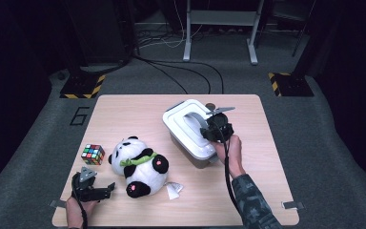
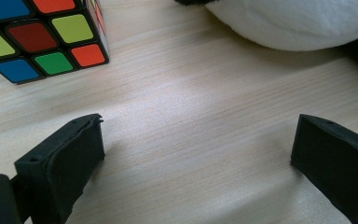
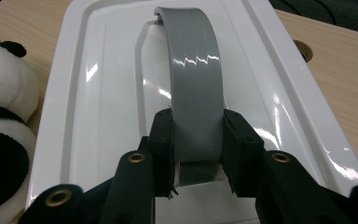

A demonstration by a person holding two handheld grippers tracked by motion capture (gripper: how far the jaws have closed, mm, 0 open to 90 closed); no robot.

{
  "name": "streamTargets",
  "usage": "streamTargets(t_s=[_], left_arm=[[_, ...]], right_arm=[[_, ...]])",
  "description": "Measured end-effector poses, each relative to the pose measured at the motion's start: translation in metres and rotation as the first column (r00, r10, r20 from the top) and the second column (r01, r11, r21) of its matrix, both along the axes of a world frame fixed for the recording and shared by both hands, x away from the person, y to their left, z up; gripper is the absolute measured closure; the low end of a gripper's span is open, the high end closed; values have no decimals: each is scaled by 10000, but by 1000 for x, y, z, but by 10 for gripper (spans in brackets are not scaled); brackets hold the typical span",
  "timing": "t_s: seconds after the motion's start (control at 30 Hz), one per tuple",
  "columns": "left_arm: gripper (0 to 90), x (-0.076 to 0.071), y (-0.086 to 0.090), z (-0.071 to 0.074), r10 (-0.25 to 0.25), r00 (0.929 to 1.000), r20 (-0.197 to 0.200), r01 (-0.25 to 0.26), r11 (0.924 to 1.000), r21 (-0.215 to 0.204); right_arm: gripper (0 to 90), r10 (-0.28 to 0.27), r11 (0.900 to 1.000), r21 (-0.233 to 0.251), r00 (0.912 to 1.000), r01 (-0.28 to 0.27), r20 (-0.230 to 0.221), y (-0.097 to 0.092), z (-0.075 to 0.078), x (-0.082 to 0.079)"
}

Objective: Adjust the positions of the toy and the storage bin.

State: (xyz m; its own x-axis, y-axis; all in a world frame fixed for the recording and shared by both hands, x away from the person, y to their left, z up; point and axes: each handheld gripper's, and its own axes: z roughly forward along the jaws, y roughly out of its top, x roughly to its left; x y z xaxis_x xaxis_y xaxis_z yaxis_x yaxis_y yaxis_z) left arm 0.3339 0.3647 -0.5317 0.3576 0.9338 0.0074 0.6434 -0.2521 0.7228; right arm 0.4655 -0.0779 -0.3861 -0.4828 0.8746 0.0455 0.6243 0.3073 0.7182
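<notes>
1. The right gripper (image 1: 208,125) is clamped on the grey handle (image 3: 193,84) of a white box lid (image 1: 190,126), near the handle's close end.
2. In the right gripper view, the two black pads (image 3: 164,140) press against either side of the handle, which arches up and away over the lid's sunken middle.
3. The lid sits on a box (image 1: 198,157) that stands right of centre on the wooden table (image 1: 138,107), set at an angle to the table's edges.
4. The person's right hand (image 1: 231,150) holds the gripper from the near side of the box, a patterned sleeve (image 1: 250,200) trailing towards the bottom edge of the high view.
5. The left gripper (image 1: 106,190) lies low at the table's near left corner, held by the left hand (image 1: 78,207).
6. Its jaws stand wide apart with bare tabletop between them, as the left gripper view shows; nothing is held.
7. A colour cube (image 1: 93,154) rests just beyond the left gripper, near the table's left edge.
8. A toy panda (image 1: 138,164) with a green ribbon lies on its back between the cube and the box, touching neither.
9. A white tag (image 1: 173,191) lies on the table next to the panda's foot.
10. A small round hole (image 3: 304,49) in the tabletop shows just past the far corner of the lid.
</notes>
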Motion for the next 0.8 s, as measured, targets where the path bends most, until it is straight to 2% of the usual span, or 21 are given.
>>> streamTargets(t_s=[0.27,0.37,0.43,0.7,0.73,0.8], left_arm=[[21,1,0,0,77,10000,1,-77,9999,-140],[22,0,1,1,15,9999,-130,-16,10000,-61],[24,1,1,0,89,10000,8,-89,9999,-107],[27,0,1,0,201,9998,-35,-201,9997,-143],[28,0,0,0,248,9997,60,-247,9995,-182],[33,0,1,0,233,9997,5,-233,9996,-179]], right_arm=[[672,58,10000,-19,10000,-58,-48,11,0,-1],[672,128,9999,-45,9999,-128,-34,14,0,-3],[672,190,9998,-81,9998,-191,-89,17,1,-4],[672,450,9987,-218,9986,-456,-287,25,3,-7],[672,431,9988,-217,9986,-437,-298,26,3,-8],[672,398,9991,-161,9988,-403,-297,26,2,-9]])
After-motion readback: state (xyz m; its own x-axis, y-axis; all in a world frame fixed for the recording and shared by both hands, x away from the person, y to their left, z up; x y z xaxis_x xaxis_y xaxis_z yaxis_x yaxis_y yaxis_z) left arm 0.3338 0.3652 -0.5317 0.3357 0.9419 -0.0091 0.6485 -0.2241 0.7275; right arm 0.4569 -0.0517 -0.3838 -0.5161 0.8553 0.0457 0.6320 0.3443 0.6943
